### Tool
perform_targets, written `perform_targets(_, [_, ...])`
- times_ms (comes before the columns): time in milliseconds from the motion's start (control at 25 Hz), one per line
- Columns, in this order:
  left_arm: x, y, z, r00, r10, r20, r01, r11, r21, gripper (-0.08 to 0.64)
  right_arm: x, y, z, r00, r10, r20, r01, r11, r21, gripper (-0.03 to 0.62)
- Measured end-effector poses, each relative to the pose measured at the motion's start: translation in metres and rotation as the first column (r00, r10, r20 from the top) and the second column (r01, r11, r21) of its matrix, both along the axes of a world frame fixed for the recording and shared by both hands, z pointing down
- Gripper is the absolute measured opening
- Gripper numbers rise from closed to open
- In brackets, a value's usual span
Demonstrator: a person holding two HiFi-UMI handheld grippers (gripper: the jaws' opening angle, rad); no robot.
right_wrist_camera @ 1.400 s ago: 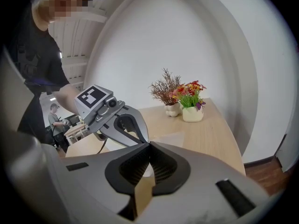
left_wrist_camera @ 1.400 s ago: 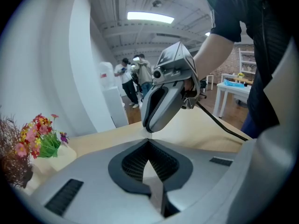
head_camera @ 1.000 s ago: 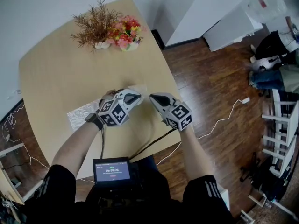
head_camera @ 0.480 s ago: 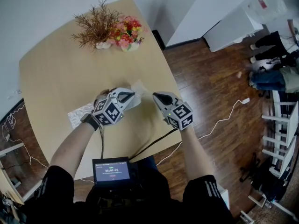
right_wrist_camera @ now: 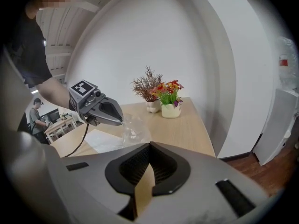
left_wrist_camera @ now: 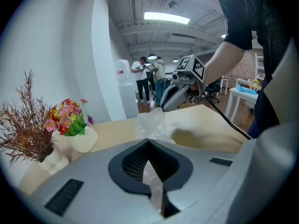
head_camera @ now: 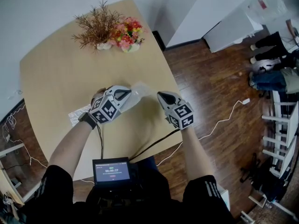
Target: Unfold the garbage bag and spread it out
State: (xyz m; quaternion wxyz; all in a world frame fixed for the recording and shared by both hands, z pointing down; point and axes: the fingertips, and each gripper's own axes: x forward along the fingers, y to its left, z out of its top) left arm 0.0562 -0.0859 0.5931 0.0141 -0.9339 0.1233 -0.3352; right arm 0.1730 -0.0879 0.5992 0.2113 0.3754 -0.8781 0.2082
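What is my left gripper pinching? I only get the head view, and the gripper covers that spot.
Observer: The left gripper view shows the left gripper shut on a thin strip of the clear garbage bag.
Operator: Does my right one have some too?
Observer: No. The right gripper view shows the right gripper shut and empty; only the table shows past it.
Operator: Is the bag off the table?
Observer: Seen from the side, the pinched end is lifted and crumpled; the rest lies flat.

Bright, even indoor light with fisheye bending at edges
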Motion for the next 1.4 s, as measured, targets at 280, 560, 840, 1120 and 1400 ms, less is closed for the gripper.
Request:
perform_targets(280, [-0.005,-0.006,0.000,1.000,-0.015,0.011,0.015,1.000,-0.001,0.000,0.017,-0.003,0.009,0.997,0.061,-0.042,-0.062,0.998,-0.014,0.017])
perform_targets(560, [-0.008,-0.009,0.001,0.999,-0.030,0.010,0.030,1.000,-0.006,0.000,0.027,-0.005,0.017,0.993,0.098,-0.067,-0.100,0.995,-0.028,0.017])
perform_targets(840, [0.002,-0.005,-0.002,1.000,-0.012,0.009,0.012,1.000,-0.006,0.000,0.030,-0.008,0.013,0.990,0.132,-0.050,-0.134,0.991,-0.029,0.027])
perform_targets(1120, [0.011,-0.007,-0.008,1.000,-0.003,0.001,0.003,1.000,0.000,0.000,0.034,-0.013,-0.013,0.979,0.200,0.042,-0.200,0.980,-0.014,0.121])
perform_targets(1400, [0.015,-0.009,-0.012,1.000,-0.008,-0.014,0.008,1.000,0.004,0.000,0.019,-0.012,-0.038,0.951,0.244,0.189,-0.239,0.970,-0.053,0.179])
